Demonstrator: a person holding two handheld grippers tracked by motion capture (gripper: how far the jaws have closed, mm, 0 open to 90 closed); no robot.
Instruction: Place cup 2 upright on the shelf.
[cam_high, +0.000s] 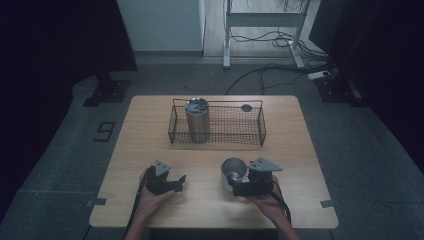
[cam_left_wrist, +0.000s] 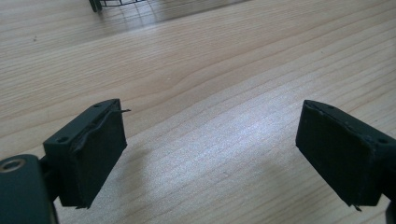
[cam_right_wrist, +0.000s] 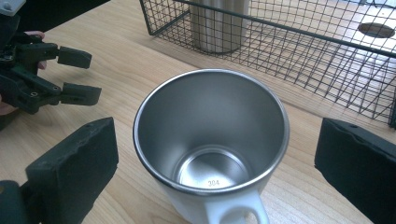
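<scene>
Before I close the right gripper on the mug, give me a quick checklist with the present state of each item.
1. Mug upright on the table: ok.
2. Right gripper open, mug between its fingers, pads not pressing on it: ok.
3. Mug inside free of contents: ok, bare steel bottom shows.
4. Handle position: faces the gripper, between the fingers; whether it will hinder the grip: cannot tell.
5. Left gripper open, holding nothing, apart from the mug: ok.
6. Wire basket has free room beside the steel tumbler standing at its left end: ok.

Wooden table (cam_high: 150, 130): wire basket (cam_high: 218, 131), steel mug (cam_high: 233, 172).
</scene>
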